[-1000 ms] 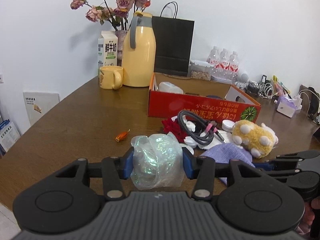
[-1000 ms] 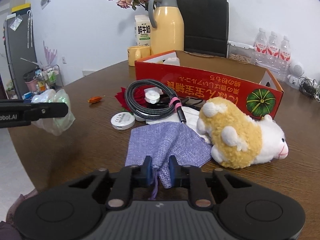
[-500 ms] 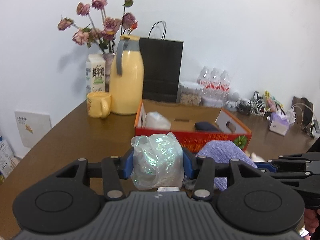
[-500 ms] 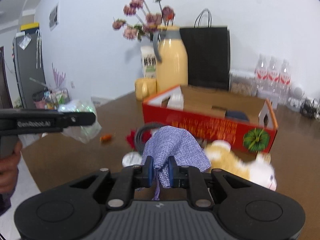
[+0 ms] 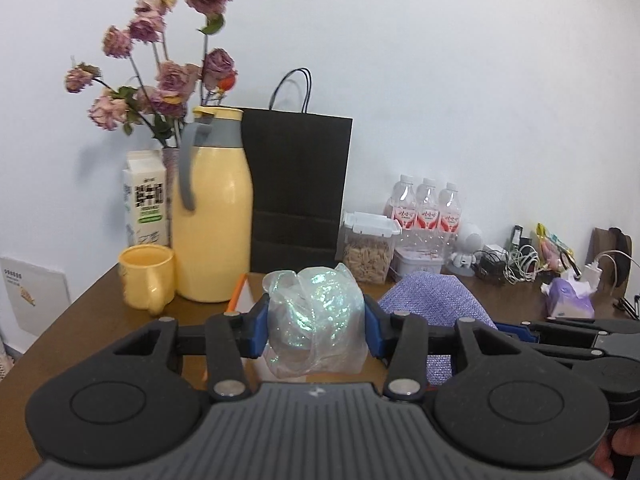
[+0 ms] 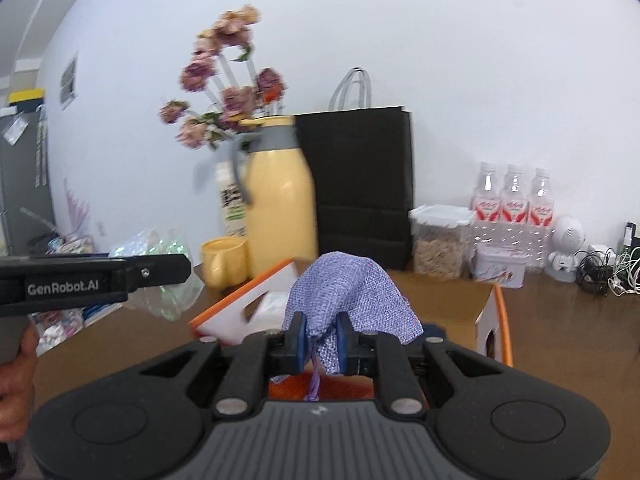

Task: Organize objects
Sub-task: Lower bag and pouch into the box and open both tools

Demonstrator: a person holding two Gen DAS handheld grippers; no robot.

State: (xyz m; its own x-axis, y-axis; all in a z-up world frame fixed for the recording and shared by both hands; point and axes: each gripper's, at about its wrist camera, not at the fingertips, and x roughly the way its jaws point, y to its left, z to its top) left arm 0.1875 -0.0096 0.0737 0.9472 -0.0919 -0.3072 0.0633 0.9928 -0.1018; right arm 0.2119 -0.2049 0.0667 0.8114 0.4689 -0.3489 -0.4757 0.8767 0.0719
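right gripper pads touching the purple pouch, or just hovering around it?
Touching. The right wrist view shows the right gripper with both blue pads pressed against the bunched neck of the purple pouch, no gap.

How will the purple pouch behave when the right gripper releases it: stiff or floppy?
Probably floppy: the purple pouch droops over both sides of the right gripper, which pinches only a fold. It looks light, likely empty. Its woven cloth seems unlikely to slip.

A plain white wall [image 5: 440, 60] fills the back, evenly lit and bare. Below it runs a brown wooden table [image 5: 92, 312], its edge curving away on the left. Off to the far left in the right wrist view stands a tall grey cabinet [image 6: 24, 184], slightly blurred, with a yellow box [image 6: 26, 97] on top.
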